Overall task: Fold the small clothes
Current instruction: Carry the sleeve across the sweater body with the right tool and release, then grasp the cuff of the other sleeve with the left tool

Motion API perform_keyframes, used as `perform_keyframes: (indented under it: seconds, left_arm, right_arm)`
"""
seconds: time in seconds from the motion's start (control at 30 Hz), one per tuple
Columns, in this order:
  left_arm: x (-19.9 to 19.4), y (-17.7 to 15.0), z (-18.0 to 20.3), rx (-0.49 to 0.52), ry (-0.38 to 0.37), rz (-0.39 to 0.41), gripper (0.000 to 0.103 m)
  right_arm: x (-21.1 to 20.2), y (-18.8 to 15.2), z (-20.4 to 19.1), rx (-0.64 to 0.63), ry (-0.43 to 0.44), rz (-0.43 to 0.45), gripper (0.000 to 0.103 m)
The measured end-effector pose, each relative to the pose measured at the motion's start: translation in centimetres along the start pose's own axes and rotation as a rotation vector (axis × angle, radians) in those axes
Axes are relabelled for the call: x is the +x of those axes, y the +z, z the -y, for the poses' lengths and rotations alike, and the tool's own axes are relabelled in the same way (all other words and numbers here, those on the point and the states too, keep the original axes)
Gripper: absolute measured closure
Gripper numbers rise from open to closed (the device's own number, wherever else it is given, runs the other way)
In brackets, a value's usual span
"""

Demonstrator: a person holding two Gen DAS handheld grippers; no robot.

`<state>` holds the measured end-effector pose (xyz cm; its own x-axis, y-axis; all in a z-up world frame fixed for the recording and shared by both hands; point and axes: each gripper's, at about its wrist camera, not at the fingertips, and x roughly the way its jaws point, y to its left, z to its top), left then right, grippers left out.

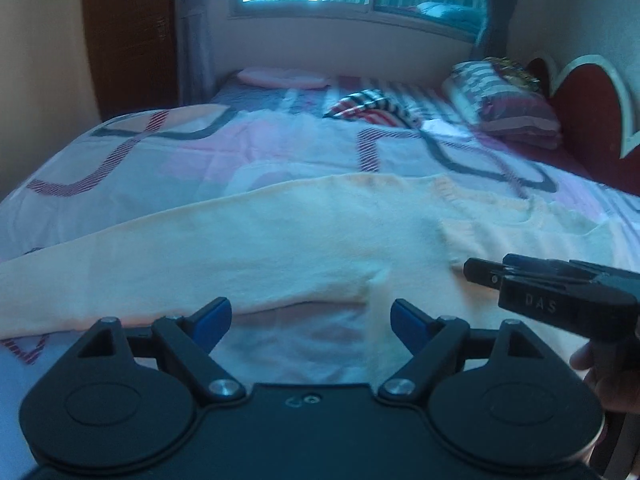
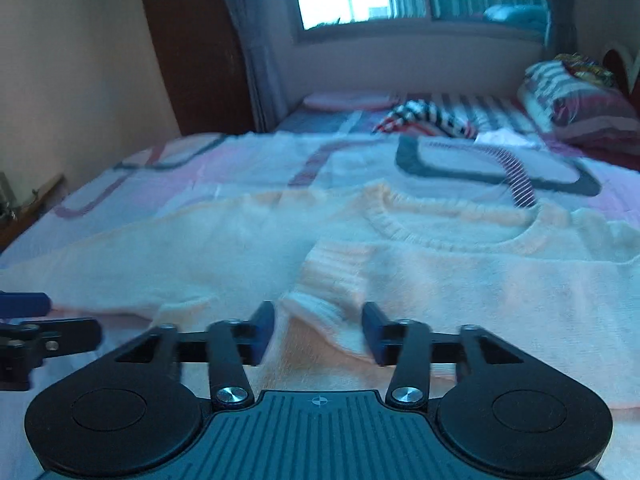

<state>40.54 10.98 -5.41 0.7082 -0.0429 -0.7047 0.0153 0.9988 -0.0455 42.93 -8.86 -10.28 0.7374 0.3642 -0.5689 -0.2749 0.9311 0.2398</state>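
Cream knit sweater [image 2: 440,264] spread flat across frame middle on bed [image 1: 120,168]. Soft, light, floppy; likely stretches. Grab ribbed cuff [image 2: 332,280], lower centre. Right gripper [image 2: 318,332] wide open around it, left gripper [image 1: 310,322] wide open, empty.

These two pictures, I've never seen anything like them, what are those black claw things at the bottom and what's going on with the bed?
No robot here: a person holds a two-finger claw in each hand, and each claw carries a wide-angle camera looking forward along its fingers. One picture comes from the left claw, the other from the right claw. The right claw also shows at the side of the left picture. A pale peach sweater lies spread on a patterned bedspread, one sleeve cuff folded in over the body. Farther back are a pillow and a striped cloth. Both claws are open and hold nothing; the cuff lies just ahead of the right one.
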Motion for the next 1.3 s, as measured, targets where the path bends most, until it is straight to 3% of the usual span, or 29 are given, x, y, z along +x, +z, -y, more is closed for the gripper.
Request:
perform_keyframes:
  seconds: [0.03,0.1,0.17,0.27,0.33,0.43,0.5,0.7,0.87,0.93,0.97,1.07,1.23,1.27,1.3]
  left_arm:
    - [0.3,0.3,0.8,0.002,-0.03,0.005,0.023]
    - [1.3,0.8,2.8,0.006,-0.099,0.009,0.042]
    - [3.1,1.2,4.7,-0.005,-0.163,-0.033,0.054]
    - [5.5,1.6,6.7,-0.063,-0.248,-0.075,0.057]
    - [6.9,1.7,7.6,-0.09,-0.27,-0.1,0.062]
    - [9.1,1.8,8.2,-0.144,-0.28,-0.133,0.081]
    - [9.9,1.8,8.2,-0.16,-0.269,-0.123,0.1]
    - [7.6,2.7,7.3,-0.122,-0.222,-0.025,0.1]
    - [6.6,3.2,5.0,-0.113,-0.164,0.002,0.1]
    - [6.8,3.1,4.5,-0.108,-0.157,-0.006,0.1]
    - [6.8,3.0,4.5,-0.105,-0.15,-0.007,0.1]
    - [7.2,2.7,4.4,-0.11,-0.143,-0.012,0.1]
    - [7.9,2.0,4.2,-0.108,-0.13,-0.025,0.1]
    - [8.1,1.8,4.2,-0.104,-0.127,-0.036,0.1]
    - [8.5,1.7,4.1,-0.095,-0.12,-0.056,0.095]
  right_arm:
    - [-0.8,0.0,0.9,0.031,-0.01,0.019,0.055]
    - [-2.6,0.0,3.1,0.103,-0.048,0.042,0.055]
    - [-4.0,0.0,5.4,0.152,-0.111,0.049,0.057]
    - [-7.0,0.1,9.2,0.23,-0.189,0.089,0.058]
    - [-8.8,0.0,11.7,0.275,-0.251,0.118,0.06]
    - [-11.2,-0.4,15.3,0.356,-0.342,0.146,0.062]
    - [-12.7,-0.8,17.6,0.421,-0.394,0.162,0.063]
    - [-15.6,-1.9,22.5,0.558,-0.44,0.181,0.068]
    - [-16.0,-2.3,22.9,0.566,-0.425,0.181,0.07]
    - [-15.4,-2.3,22.6,0.553,-0.398,0.173,0.074]
    - [-15.1,-2.2,22.4,0.543,-0.378,0.166,0.083]
    - [-14.0,-1.9,21.2,0.49,-0.317,0.145,0.096]
    - [-12.0,-1.5,19.0,0.368,-0.233,0.088,0.097]
    - [-10.1,-1.9,18.6,0.314,-0.254,-0.014,0.097]
    - [-9.4,-2.3,18.9,0.314,-0.269,-0.043,0.099]
